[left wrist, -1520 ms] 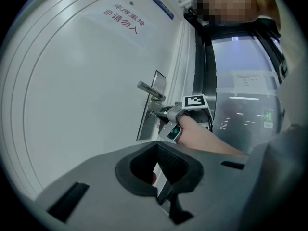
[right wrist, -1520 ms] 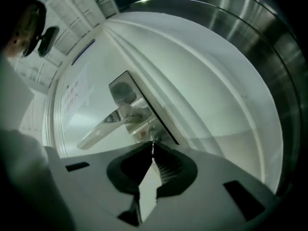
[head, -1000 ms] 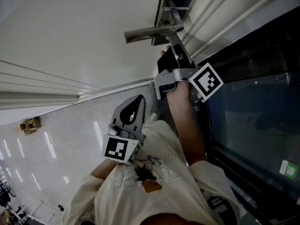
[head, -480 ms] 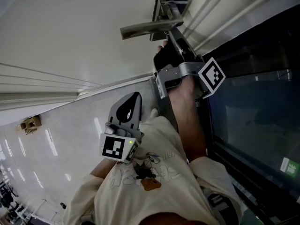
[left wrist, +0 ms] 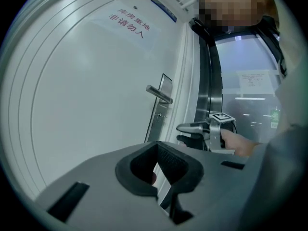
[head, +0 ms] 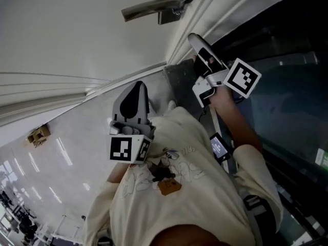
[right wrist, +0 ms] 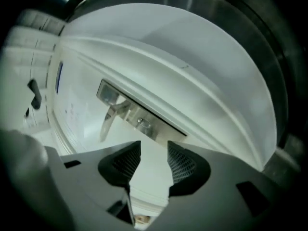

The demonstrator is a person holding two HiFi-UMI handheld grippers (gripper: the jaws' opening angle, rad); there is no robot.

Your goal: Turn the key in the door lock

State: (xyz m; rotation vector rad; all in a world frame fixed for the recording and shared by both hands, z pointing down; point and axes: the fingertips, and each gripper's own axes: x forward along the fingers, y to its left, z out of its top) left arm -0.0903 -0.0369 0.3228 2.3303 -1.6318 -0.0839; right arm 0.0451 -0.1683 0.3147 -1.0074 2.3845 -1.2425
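Right claw [head: 195, 40] no longer up at lock under door handle [head: 154, 5]; now drawn back from door [head: 77, 40], lower in head view. Its jaws have just opened, wide apart, nothing between them [right wrist: 154, 150]. Lock [right wrist: 140, 122] sits on metal plate [right wrist: 161, 130] beside handle, ahead of my jaws, well apart; key too small to tell from lock. Left claw [head: 137, 86] closed, empty, by my chest as before.

White door [head: 77, 29] — metal lock plate [right wrist: 151, 126] with lever handle [head: 154, 6], glossy floor [head: 66, 152] — small box [head: 38, 134]
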